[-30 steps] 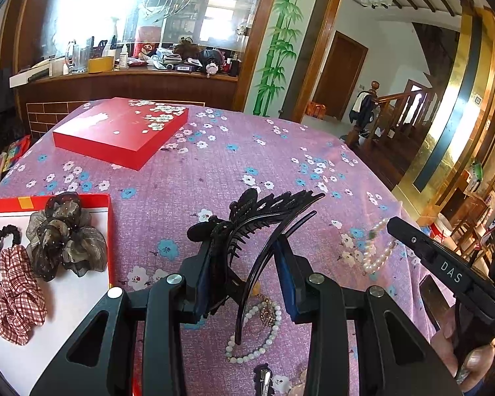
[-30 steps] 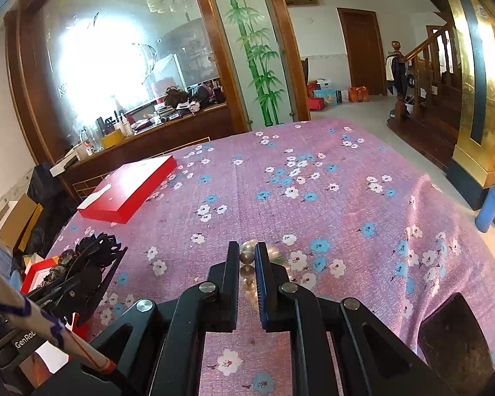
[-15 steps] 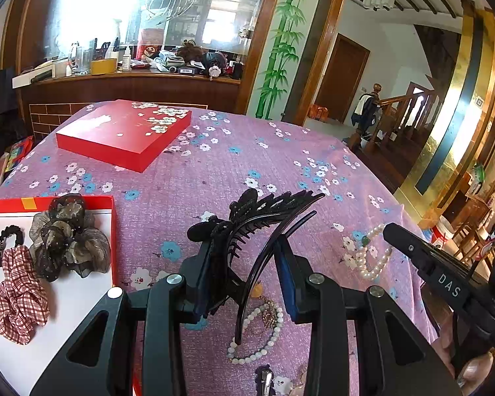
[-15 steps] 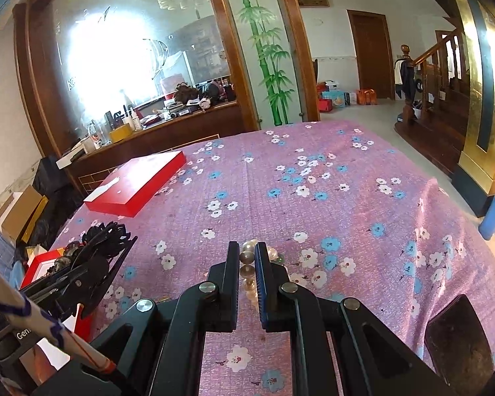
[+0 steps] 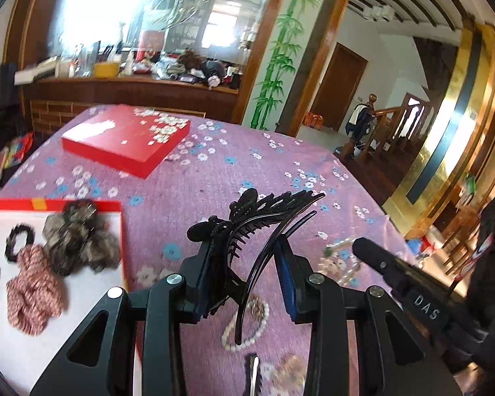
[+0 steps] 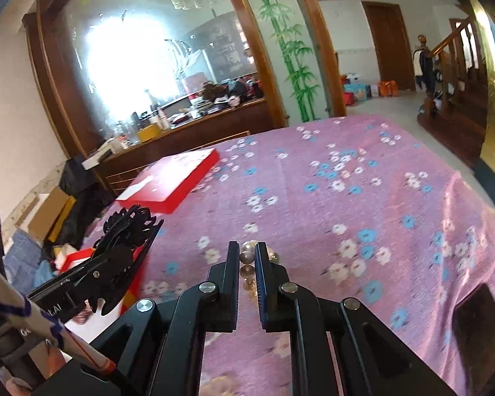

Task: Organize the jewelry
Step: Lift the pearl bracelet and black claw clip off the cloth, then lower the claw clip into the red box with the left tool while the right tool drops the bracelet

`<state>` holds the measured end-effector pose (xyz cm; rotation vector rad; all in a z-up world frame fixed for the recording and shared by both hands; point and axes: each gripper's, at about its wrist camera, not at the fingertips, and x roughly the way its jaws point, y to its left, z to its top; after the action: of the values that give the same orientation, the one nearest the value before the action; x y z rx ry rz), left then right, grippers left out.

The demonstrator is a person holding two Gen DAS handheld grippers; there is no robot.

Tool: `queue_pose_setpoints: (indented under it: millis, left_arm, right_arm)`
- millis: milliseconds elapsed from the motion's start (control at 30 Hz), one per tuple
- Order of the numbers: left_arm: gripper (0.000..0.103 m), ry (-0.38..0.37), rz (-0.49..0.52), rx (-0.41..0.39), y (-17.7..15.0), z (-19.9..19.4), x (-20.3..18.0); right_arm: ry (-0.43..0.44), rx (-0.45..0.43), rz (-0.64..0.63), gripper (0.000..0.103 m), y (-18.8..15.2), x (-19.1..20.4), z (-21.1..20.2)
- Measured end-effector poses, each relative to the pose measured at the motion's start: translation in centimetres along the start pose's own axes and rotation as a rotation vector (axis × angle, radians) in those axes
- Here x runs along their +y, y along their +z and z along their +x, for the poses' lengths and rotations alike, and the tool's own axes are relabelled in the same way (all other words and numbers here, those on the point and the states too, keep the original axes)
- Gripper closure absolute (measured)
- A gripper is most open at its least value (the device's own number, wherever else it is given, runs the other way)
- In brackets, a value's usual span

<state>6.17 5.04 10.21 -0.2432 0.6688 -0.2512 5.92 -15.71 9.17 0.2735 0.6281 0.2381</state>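
Left gripper (image 5: 244,264) clamped on black claw clip (image 5: 264,217), carried above cloth; red tray (image 5: 122,237) at 9 o'clock holds scrunchies (image 5: 33,290), likely drop spot

Right gripper (image 6: 246,264) pinched on glass bead bracelet (image 6: 247,257), lifted off cloth for sorting

Pearl bracelet (image 5: 247,326) loose on tablecloth (image 6: 346,198), 6 o'clock under clip, still unsorted
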Motion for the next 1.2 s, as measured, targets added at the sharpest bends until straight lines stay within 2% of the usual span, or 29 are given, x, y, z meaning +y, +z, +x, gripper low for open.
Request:
queue_pose_setpoints:
  millis: [67, 200, 300, 367, 500, 600, 667, 800, 967, 1200]
  left_arm:
    - [0.069, -0.012, -0.030, 0.004, 0.1, -1.3, 1.4]
    - [0.069, 0.051, -0.049, 0.020, 0.3, -3.7, 4.4]
    - [0.069, 0.085, -0.089, 0.039, 0.6, -5.4, 8.3]
    - [0.069, 0.135, -0.102, 0.058, 0.8, -6.1, 11.0]
    - [0.069, 0.280, -0.119, 0.075, 1.3, -7.3, 17.1]
    - [0.069, 0.371, -0.156, 0.098, 1.3, -7.1, 21.4]
    - [0.068, 0.407, -0.180, 0.115, 1.2, -6.5, 23.7]
    - [0.068, 0.453, -0.243, 0.165, 0.7, -4.5, 27.6]
    - [0.068, 0.463, -0.279, 0.171, 0.2, -3.2, 29.2]
    - [0.068, 0.449, -0.265, 0.201, 0.3, -1.6, 29.0]
  right_arm:
    - [0.025, 0.003, -0.010, 0.094, -0.2, 1.1, -0.4]
    - [0.108, 0.022, -0.029, 0.094, -0.6, 4.1, -1.0]
    - [0.163, 0.055, -0.052, 0.093, -1.0, 6.6, -0.7]
    - [0.197, 0.081, -0.073, 0.093, -1.4, 8.5, -0.2]
    - [0.257, 0.142, -0.105, 0.093, -2.3, 12.0, 1.3]
    - [0.297, 0.187, -0.116, 0.093, -2.8, 14.5, 2.7]
    - [0.313, 0.207, -0.123, 0.093, -3.0, 15.7, 3.4]
    - [0.336, 0.253, -0.134, 0.093, -3.7, 17.8, 5.8]
    - [0.348, 0.315, -0.123, 0.093, -4.5, 18.7, 8.8]
    - [0.204, 0.359, -0.158, 0.093, -6.1, 18.1, 12.1]
